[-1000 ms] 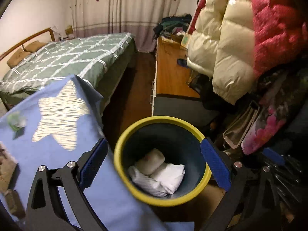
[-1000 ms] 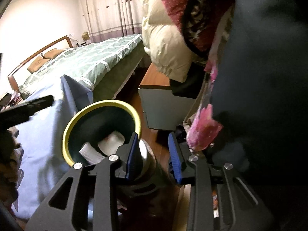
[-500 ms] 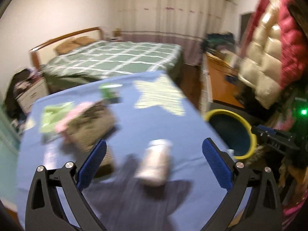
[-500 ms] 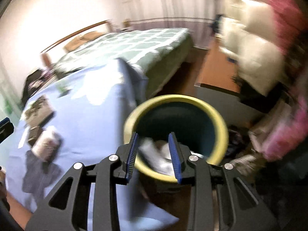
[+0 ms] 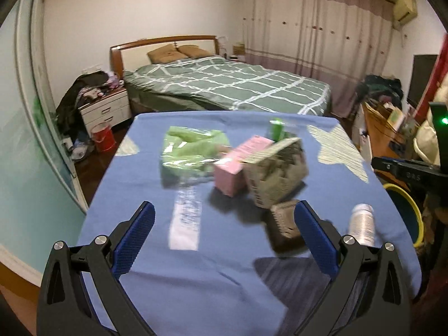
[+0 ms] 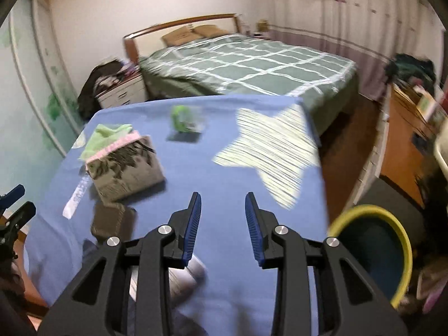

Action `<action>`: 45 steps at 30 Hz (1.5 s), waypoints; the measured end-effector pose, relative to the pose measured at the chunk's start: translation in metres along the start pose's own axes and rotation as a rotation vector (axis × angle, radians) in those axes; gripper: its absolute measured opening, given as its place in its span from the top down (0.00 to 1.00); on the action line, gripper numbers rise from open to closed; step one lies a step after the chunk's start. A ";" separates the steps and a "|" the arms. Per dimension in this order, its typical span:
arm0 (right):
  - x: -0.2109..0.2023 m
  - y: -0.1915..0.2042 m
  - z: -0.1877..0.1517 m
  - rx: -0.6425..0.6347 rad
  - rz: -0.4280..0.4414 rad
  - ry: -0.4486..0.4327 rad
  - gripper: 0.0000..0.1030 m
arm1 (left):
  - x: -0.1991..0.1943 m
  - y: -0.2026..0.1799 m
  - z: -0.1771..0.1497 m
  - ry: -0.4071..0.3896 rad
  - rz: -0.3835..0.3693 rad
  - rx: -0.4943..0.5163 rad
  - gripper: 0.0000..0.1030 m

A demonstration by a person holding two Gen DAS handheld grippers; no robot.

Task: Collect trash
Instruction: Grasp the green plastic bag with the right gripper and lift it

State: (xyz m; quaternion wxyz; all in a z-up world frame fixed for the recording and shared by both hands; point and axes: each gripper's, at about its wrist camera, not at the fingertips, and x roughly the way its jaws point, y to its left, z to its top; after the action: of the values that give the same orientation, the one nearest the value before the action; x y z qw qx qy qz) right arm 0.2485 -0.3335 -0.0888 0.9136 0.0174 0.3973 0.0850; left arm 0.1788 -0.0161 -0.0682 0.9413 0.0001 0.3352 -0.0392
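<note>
Surface (image 5: 156, 252): covered in a blue cloth with pale star prints; it carries all the litter not yet gathered.
Left claw (image 5: 224, 240): fingers spread wide and empty, hovering above the near part of the cloth, apparently ready for the next pick.
Right claw (image 6: 223, 228): fingers partly apart with only bare cloth between them, nothing gripped.
White bottle (image 5: 362, 224): lying on its side near the right edge of the surface, just outside the left claw's right finger; likely the nearest piece to take.
Dark flat packet (image 5: 284, 228): lying just in front of the printed box, partly behind the left claw's right finger.
Printed box (image 5: 275, 175): open, tilted, leaning against a pink box (image 5: 238, 165); both sit mid-surface.
Green bag (image 5: 187, 151): crumpled clear-and-green wrapper, touching the pink box on its left.
White strip (image 5: 186, 218): flat wrapper lying between the left claw's fingers, farther off.
Small green item (image 6: 183, 121): at the far side; too blurred to identify.
Bin (image 6: 403, 240): yellow-rimmed, dark inside, standing on the floor just beside the surface's right corner, placed within easy reach for drops.
</note>
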 end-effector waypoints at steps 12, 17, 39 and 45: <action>0.068 0.128 0.092 -0.198 0.188 0.092 0.69 | 0.007 0.043 -0.004 -0.011 0.071 -0.045 0.05; 0.124 0.175 0.119 -0.215 0.212 0.212 0.69 | 0.002 0.063 -0.012 -0.005 0.088 -0.067 0.05; 0.229 0.208 0.122 -0.117 0.094 0.483 0.29 | -0.003 0.094 -0.025 0.001 0.063 -0.091 0.05; 0.232 0.212 0.118 -0.131 0.120 0.521 0.47 | -0.002 0.097 -0.028 0.004 0.048 -0.097 0.05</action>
State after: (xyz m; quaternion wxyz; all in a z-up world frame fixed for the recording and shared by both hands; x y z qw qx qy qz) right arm 0.4601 -0.0810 -0.1544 0.7731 -0.0407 0.6109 0.1659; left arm 0.1668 0.0813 -0.0916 0.9403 -0.0376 0.3383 -0.0003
